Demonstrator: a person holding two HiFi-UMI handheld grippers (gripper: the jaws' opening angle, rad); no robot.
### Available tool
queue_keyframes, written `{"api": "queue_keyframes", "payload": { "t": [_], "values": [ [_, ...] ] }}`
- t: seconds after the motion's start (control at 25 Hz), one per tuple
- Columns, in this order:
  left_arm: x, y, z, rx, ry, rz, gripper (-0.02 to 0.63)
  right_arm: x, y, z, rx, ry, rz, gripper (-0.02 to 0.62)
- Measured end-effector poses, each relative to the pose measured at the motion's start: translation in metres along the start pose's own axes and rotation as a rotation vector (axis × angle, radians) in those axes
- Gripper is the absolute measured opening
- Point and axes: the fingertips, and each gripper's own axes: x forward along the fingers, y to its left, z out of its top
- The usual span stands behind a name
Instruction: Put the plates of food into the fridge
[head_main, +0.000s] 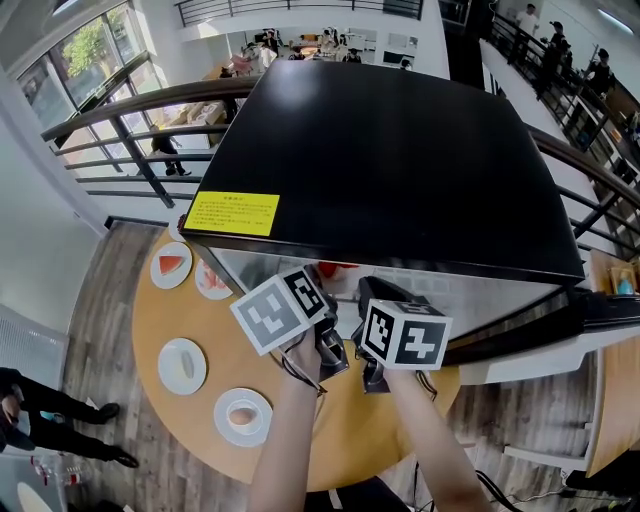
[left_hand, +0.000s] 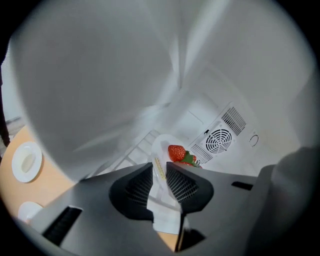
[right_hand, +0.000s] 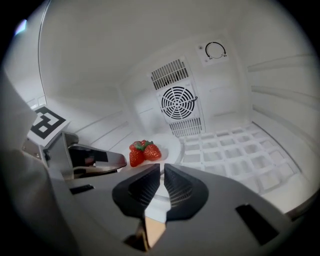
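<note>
While the left gripper (left_hand: 160, 176) pinches the strawberry plate (left_hand: 161, 144) inside the fridge (head_main: 400, 150), the right gripper (right_hand: 162, 178) sits nearly closed; the yellow label (head_main: 232, 213) is illegible.

A round wooden table (head_main: 146, 316) stands on a grey-brown plank floor (head_main: 95, 300), close to a dark metal railing (head_main: 130, 108) with a wooden top rail. Daylight comes through tall windows (head_main: 75, 60) at the upper left, beside a plain white wall (head_main: 30, 200). Beyond the railing lies a bright lower hall (head_main: 300, 45) with people in it.
</note>
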Motion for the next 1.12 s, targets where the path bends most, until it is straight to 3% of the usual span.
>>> {"api": "queue_keyframes", "payload": {
  "t": [0.12,0.32,0.44,0.64,0.84,1.12],
  "values": [
    [-0.004,-0.003,0.002,0.075,-0.033,0.014,0.086,0.004,-0.001,0.004,0.017,-0.016,-0.006,0.032],
    [-0.009,-0.018,0.008,0.402,-0.055,0.065,0.089,0.010,0.008,0.008,0.017,-0.029,0.020,0.032],
    [-0.008,-0.020,0.011,0.521,-0.037,0.116,0.095,0.014,0.009,0.009,-0.011,-0.025,0.019,0.032],
    [-0.008,-0.017,0.010,0.573,-0.021,0.157,0.100,0.013,0.010,0.011,-0.027,-0.017,0.019,0.032],
    [-0.013,-0.005,0.010,0.704,-0.049,0.289,0.092,0.011,0.010,0.017,-0.008,-0.035,0.023,0.028],
    [-0.013,-0.011,0.013,0.737,-0.109,0.275,0.092,0.010,0.004,0.016,0.007,-0.049,0.011,0.028]
  ]
}}
